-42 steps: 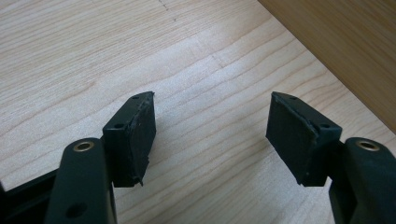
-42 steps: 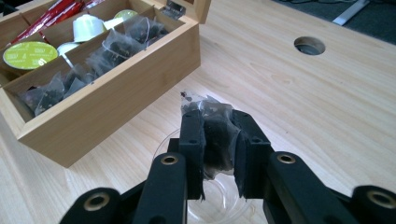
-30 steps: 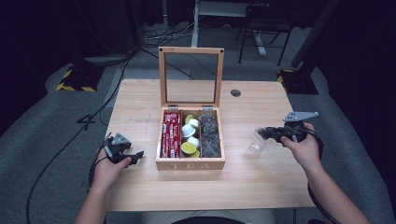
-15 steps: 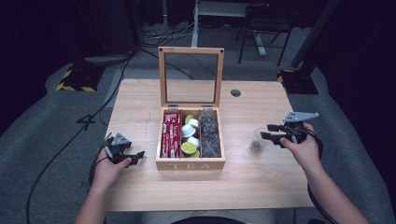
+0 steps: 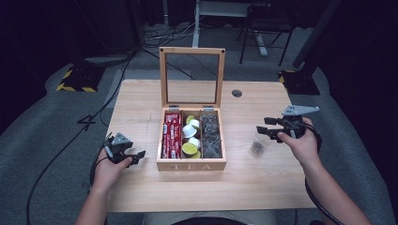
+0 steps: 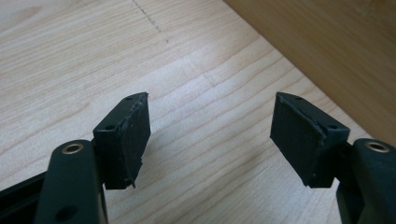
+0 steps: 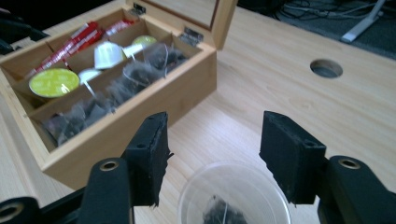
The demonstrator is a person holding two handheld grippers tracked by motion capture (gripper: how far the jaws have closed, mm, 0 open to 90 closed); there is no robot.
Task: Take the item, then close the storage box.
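A wooden tea box (image 5: pixel 191 164) stands mid-table with its glass lid upright; it holds red packets (image 5: pixel 172 133), green and white capsules (image 5: pixel 190 138) and dark tea bags (image 5: pixel 212 136). Right of it stands a clear plastic cup (image 5: pixel 259 143) with a dark tea bag (image 7: pixel 219 213) inside. My right gripper (image 5: pixel 264 131) hovers just above the cup, open, and the cup (image 7: pixel 233 198) sits below its jaws. My left gripper (image 5: pixel 136 157) rests open near the table's left front, beside the box wall (image 6: pixel 327 46), nothing between its fingers.
A round cable hole (image 5: pixel 237 93) lies in the table behind the cup. The box (image 7: pixel 116 126) is close to the left of my right gripper. Cables and chair legs lie on the floor beyond the table.
My right gripper has let go of the cup, opened and drawn back to the right and slightly up; the cup now stands on the table. The left gripper has not moved.
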